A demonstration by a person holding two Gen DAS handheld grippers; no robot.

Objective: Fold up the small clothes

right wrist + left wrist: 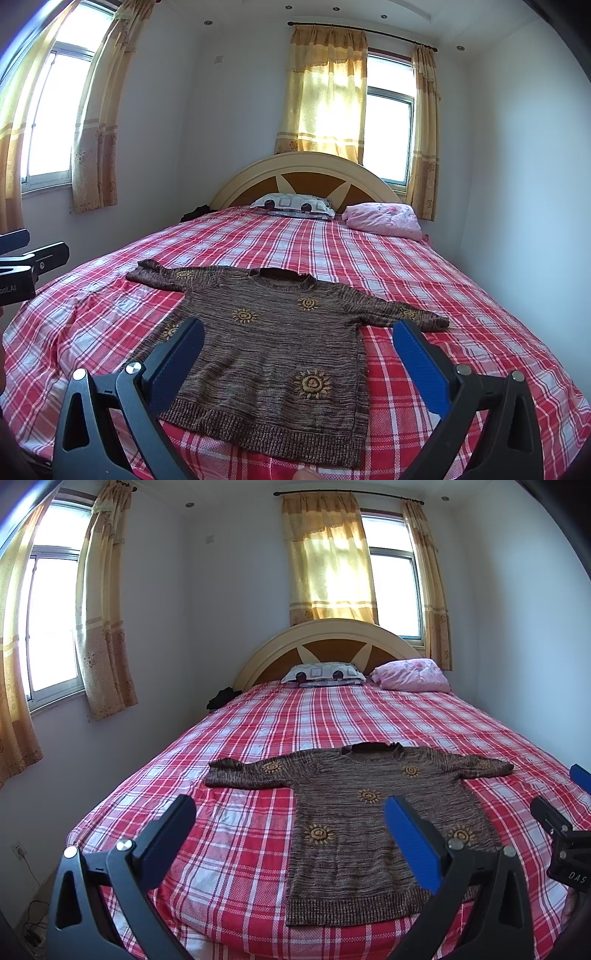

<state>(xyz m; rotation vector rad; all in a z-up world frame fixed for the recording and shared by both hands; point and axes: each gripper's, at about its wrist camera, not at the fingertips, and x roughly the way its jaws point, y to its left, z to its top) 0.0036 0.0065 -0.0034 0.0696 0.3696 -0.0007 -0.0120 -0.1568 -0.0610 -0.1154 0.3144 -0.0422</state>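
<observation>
A small brown knit sweater [354, 812] with yellow sun patterns lies flat on the red plaid bed [240, 738], sleeves spread, hem toward me. It also shows in the right wrist view [280, 343]. My left gripper [290, 812] is open and empty, above the bed's near edge over the sweater's left side. My right gripper [299, 332] is open and empty, above the sweater's lower half. The right gripper also shows at the right edge of the left wrist view [565, 805].
Bed [424, 266] fills the room's middle. A patterned pillow [323, 674] and a pink folded quilt [412, 675] lie by the headboard [332, 642]. Curtained windows stand on the left wall and behind. A dark item [221, 698] sits at the bed's far left edge.
</observation>
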